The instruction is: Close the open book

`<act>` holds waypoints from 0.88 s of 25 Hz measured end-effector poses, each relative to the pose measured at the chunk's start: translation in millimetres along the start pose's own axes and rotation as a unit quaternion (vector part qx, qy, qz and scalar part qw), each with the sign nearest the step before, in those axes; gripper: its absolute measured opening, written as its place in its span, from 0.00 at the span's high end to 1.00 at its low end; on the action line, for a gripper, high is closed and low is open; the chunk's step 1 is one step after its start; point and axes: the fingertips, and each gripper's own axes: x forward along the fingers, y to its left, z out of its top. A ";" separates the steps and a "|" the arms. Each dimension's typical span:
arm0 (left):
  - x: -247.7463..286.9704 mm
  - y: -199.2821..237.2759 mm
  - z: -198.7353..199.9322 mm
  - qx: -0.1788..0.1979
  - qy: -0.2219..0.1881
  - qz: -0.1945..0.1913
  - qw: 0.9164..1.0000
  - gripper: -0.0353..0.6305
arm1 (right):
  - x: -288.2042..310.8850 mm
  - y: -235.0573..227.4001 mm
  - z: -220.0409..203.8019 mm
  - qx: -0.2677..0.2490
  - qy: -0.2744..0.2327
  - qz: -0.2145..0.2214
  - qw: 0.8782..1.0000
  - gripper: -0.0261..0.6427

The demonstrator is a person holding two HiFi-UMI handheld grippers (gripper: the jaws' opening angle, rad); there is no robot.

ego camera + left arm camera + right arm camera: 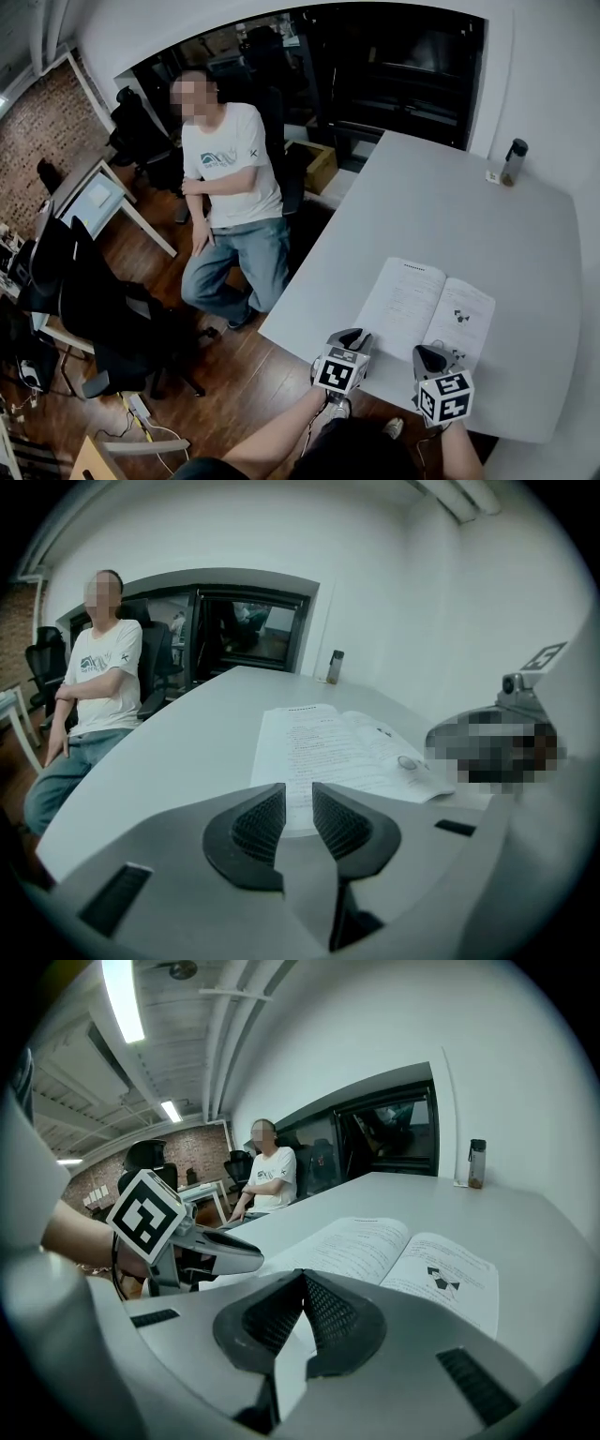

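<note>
The open book (427, 305) lies flat on the grey-white table (450, 202), near its front edge, with printed text on the left page and a small figure on the right page. My left gripper (361, 336) hovers just short of the book's left page. Its jaws stand a narrow gap apart with nothing between them (298, 794), and the book (323, 742) lies just beyond them. My right gripper (427, 354) is at the front edge of the right page, shut and holding nothing (302, 1279). Past it, in the right gripper view, lie the book (394, 1251) and the left gripper (202, 1251).
A dark bottle (513, 161) and a small white item (491, 176) stand at the table's far right corner. A person (230, 187) sits on a chair left of the table. Office chairs (94, 300) and a desk (94, 202) fill the floor at left.
</note>
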 end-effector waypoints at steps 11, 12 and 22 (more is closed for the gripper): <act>22.0 25.4 -10.9 -0.003 0.053 -0.001 0.999 0.80 | 15.5 -11.1 -13.3 0.005 0.035 -0.044 0.998 0.95; 23.3 25.6 -13.9 -0.003 0.062 -0.003 0.998 0.80 | 16.6 -13.9 -15.7 0.006 0.039 -0.050 0.998 0.95; 30.3 22.1 -20.1 -0.006 0.068 -0.010 0.998 0.80 | 18.3 -39.1 -56.4 0.021 0.101 -0.094 0.990 0.95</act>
